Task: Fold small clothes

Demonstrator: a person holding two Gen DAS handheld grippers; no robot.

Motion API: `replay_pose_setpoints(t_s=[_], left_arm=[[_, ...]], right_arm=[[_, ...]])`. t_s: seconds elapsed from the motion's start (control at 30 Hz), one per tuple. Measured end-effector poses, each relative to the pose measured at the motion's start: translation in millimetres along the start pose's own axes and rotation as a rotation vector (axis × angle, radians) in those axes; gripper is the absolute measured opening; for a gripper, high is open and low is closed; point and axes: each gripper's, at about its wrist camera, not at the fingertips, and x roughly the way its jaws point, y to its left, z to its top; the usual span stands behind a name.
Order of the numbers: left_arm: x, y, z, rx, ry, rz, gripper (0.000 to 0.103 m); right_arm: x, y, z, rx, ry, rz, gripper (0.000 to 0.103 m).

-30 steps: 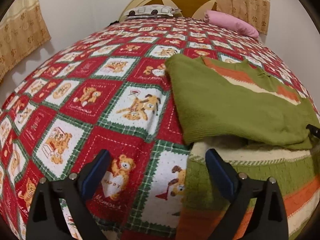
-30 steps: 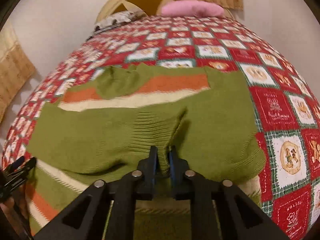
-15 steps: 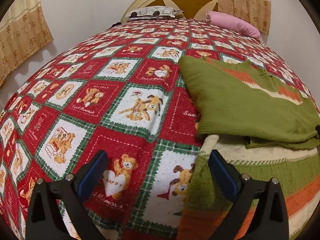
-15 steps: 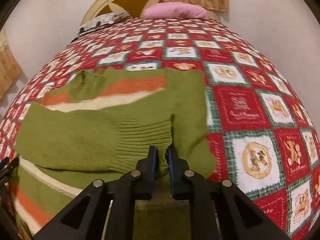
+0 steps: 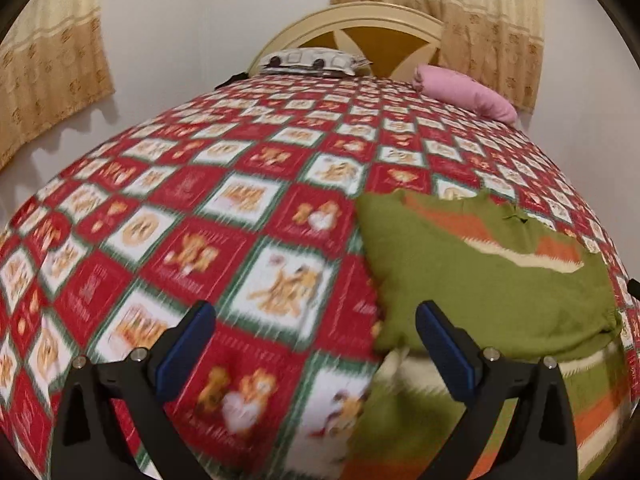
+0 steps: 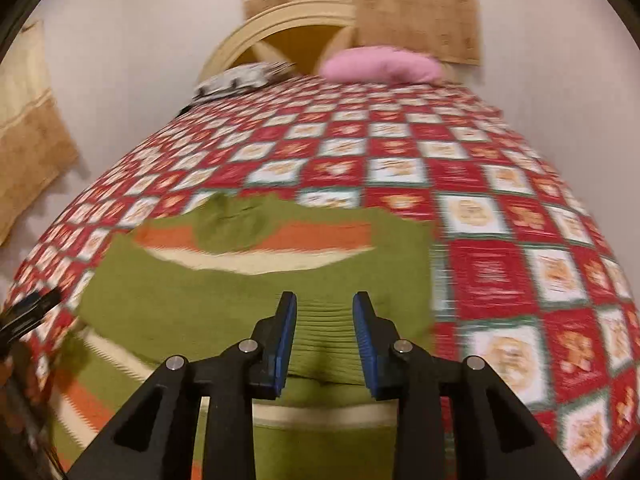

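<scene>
A green knit sweater (image 6: 224, 300) with orange and cream stripes lies on the patchwork bedspread (image 6: 500, 272), its sleeves folded across the body. My right gripper (image 6: 325, 304) hovers just above the ribbed cuff (image 6: 324, 320). Its jaws are opening, and the cuff lies below the gap with the pads off it. In the left wrist view the sweater (image 5: 480, 280) sits to the right. My left gripper (image 5: 314, 320) stands wide open over the sweater's left edge and the bedspread (image 5: 200, 240), with nothing held. Both views are motion-blurred.
At the head of the bed are a cream headboard (image 5: 360, 28), a patterned pillow (image 5: 312, 60) and a pink pillow (image 5: 464, 92). Curtains (image 5: 48, 72) hang on the white wall. The bedspread stretches bare to the left (image 5: 120, 220) and to the right (image 6: 540, 240) of the sweater.
The right gripper, earlier shut on the ribbed cuff, has let it go and parted its jaws. Both grippers have lifted, showing more of the bed.
</scene>
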Motion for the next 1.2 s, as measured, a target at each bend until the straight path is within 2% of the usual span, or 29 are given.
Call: replay_pose_setpoints(t_s=[0.07,0.13,0.23,0.27,0.37,0.47,0.53,0.57,0.63,0.77,1.2], left_arm=[[10,-14,5,0.038,0.009,0.020,0.102],[21,-25,6,0.073,0.027,0.049,0.102],[39,-31,0,0.125,0.069,0.151,0.103],[46,-26,-4,0.122,0.098,0.150,0.103],[48,-14,-9,0.090,0.120,0.104,0.103],[45,-12,-14,0.083,0.109,0.102,0.103],[45,-7,-15,0.057,0.110,0.100,0.103],[45,-6,-15,0.046,0.111,0.104,0.103],[45,-3,-16,0.030,0.112,0.107,0.103],[46,1,-16,0.008,0.117,0.099,0.103],[45,4,-18,-0.009,0.113,0.070,0.103]], right_arm=[[19,8,-2,-0.010,0.047,0.015,0.030],[37,6,-8,0.011,0.092,-0.011,0.030],[51,-12,-26,0.060,0.154,-0.027,0.030],[46,-16,-32,0.062,0.134,-0.010,0.030],[33,-19,-45,0.071,0.122,-0.002,0.030],[25,-13,-52,0.052,0.109,-0.019,0.031],[23,-6,-52,0.053,0.093,-0.003,0.039],[22,-5,-52,0.059,0.081,0.017,0.039],[25,-1,-50,0.064,0.076,0.051,0.039],[36,0,-50,0.059,0.097,0.036,0.040],[32,-5,-58,0.080,0.061,0.047,0.040]])
